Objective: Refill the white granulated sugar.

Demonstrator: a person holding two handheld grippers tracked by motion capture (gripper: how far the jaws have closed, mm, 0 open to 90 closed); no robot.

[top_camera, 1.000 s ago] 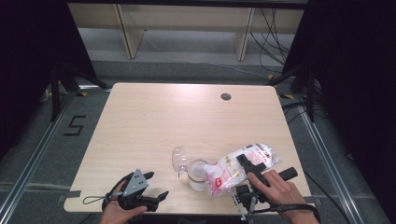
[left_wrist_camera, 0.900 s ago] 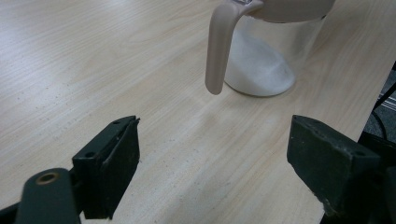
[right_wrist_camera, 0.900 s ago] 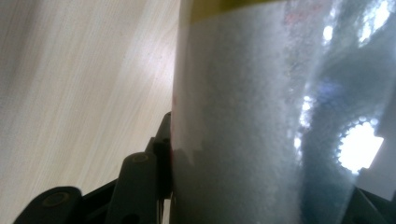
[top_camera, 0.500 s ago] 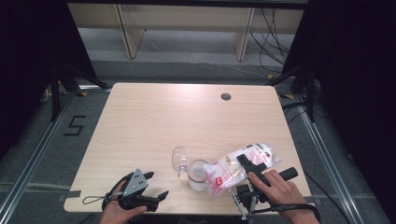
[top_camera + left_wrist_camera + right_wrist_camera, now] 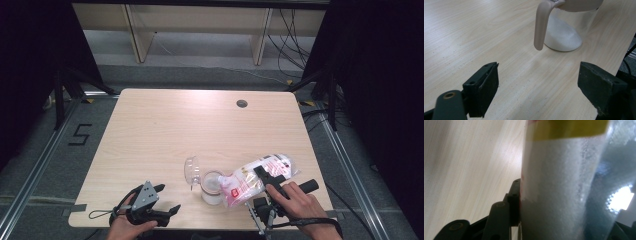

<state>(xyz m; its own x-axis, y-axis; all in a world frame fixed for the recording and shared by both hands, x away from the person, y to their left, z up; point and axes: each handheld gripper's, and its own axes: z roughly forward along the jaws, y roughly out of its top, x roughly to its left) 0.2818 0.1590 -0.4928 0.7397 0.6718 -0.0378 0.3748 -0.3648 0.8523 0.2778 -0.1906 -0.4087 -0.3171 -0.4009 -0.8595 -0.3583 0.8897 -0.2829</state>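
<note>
A clear plastic bag of white powder (image 5: 252, 177) with red and yellow print lies tilted, its mouth over a clear jar (image 5: 212, 189) that holds a heap of the same powder. My right gripper (image 5: 267, 176) is shut on the bag's middle; in the right gripper view the bag (image 5: 564, 182) sits pressed between the jaws. The jar's hinged lid (image 5: 191, 171) stands open on its left. My left gripper (image 5: 167, 198) rests open near the front left edge with nothing in it. In the left gripper view its jaws (image 5: 539, 85) face the jar (image 5: 567, 35) and its beige handle (image 5: 541, 25).
The light wooden table (image 5: 165, 125) has a small round cable hole (image 5: 242, 103) at the back right. Dark curtains flank both sides, and a shelf frame stands behind the table. The jar and bag stand close to the front edge.
</note>
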